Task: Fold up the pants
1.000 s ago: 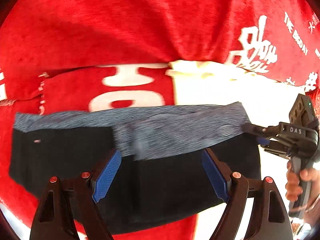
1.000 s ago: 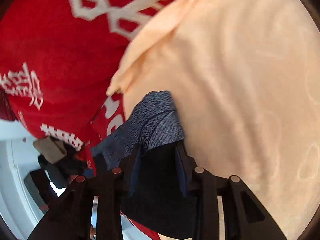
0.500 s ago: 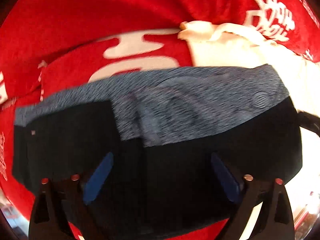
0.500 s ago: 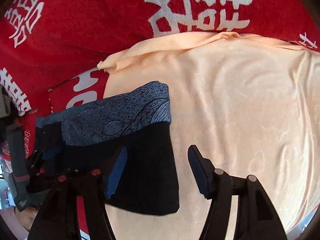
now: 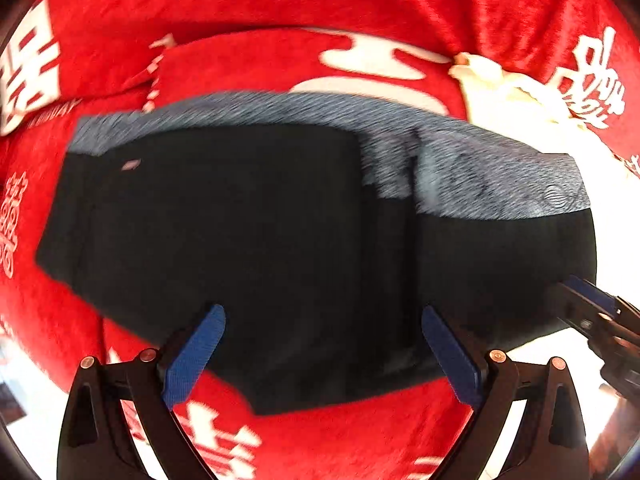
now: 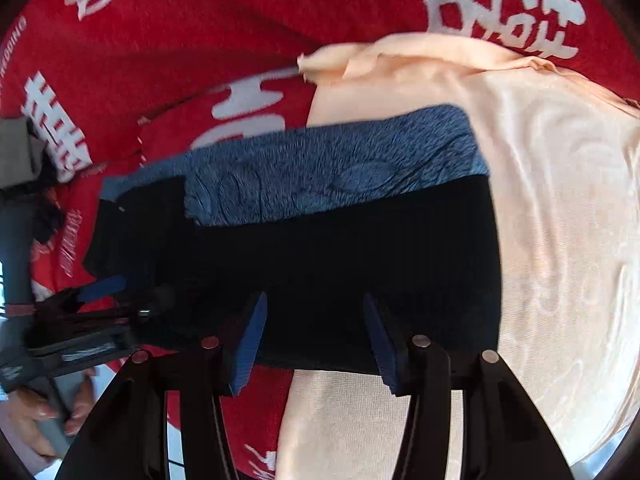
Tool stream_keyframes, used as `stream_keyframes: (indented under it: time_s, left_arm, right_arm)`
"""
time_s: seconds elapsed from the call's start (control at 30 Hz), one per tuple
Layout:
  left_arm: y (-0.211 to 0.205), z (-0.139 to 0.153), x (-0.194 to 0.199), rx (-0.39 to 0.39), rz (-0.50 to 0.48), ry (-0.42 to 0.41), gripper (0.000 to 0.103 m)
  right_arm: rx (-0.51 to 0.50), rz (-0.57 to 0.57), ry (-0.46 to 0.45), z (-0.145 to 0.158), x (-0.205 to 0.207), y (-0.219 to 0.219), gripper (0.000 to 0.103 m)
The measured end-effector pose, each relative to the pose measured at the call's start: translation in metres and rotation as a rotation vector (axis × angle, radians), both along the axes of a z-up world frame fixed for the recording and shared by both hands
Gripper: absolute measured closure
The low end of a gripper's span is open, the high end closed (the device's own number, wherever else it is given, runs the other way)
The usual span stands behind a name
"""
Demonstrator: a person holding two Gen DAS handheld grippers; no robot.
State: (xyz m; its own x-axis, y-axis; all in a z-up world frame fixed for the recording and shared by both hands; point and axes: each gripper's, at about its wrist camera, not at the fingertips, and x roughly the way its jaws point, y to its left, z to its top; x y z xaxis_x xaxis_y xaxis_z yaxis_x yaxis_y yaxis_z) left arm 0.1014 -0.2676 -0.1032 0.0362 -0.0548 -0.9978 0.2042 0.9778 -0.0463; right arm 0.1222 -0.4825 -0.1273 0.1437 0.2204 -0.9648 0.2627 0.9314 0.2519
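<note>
The pants (image 5: pixel 280 232) lie folded flat as a black rectangle with a blue-grey patterned band along the far edge. They rest partly on the red blanket and partly on a cream cloth. My left gripper (image 5: pixel 320 344) hovers open over their near edge with nothing between its blue pads. In the right wrist view the same pants (image 6: pixel 340 248) lie ahead, and my right gripper (image 6: pixel 316 336) stands open above their near edge. The left gripper (image 6: pixel 100 300) shows at the left of that view, held by a hand. The right gripper (image 5: pixel 592 312) pokes in at the right edge of the left wrist view.
A red blanket (image 5: pixel 280 12) with white characters covers the surface. A cream cloth (image 6: pixel 560 220) lies spread to the right under the pants' end. A folded red cloth (image 5: pixel 260 64) sits behind the pants. A hand (image 6: pixel 48 412) grips the left tool's handle.
My right gripper has let go of the pants and opened. Both grippers have drawn back, so the folded pants lie flat and fill more of each view.
</note>
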Motion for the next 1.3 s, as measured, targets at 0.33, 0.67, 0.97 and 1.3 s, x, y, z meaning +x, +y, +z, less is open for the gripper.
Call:
stream_keyframes:
  time_s: [0.33,0.67,0.97,1.3]
  left_arm:
    - [0.067,-0.005,-0.018,0.043,0.062,0.044,0.003]
    - [0.136,-0.012,-0.011,0.025,0.144,0.041,0.003]
    - [0.209,-0.038,-0.005,0.039,0.208,0.053,0.003]
    - [0.28,-0.057,0.005,0.0,0.332,0.055,0.003]
  right_arm:
    - [-0.051,0.092,0.05,0.001,0.006,0.052,0.047]
    - [-0.031,0.152,0.076,0.008,0.019,0.106,0.046]
    - [-0.071,0.221,0.09,0.006,0.032,0.151,0.037]
    - [-0.017,0.312,0.091,-0.007,0.038,0.191,0.037]
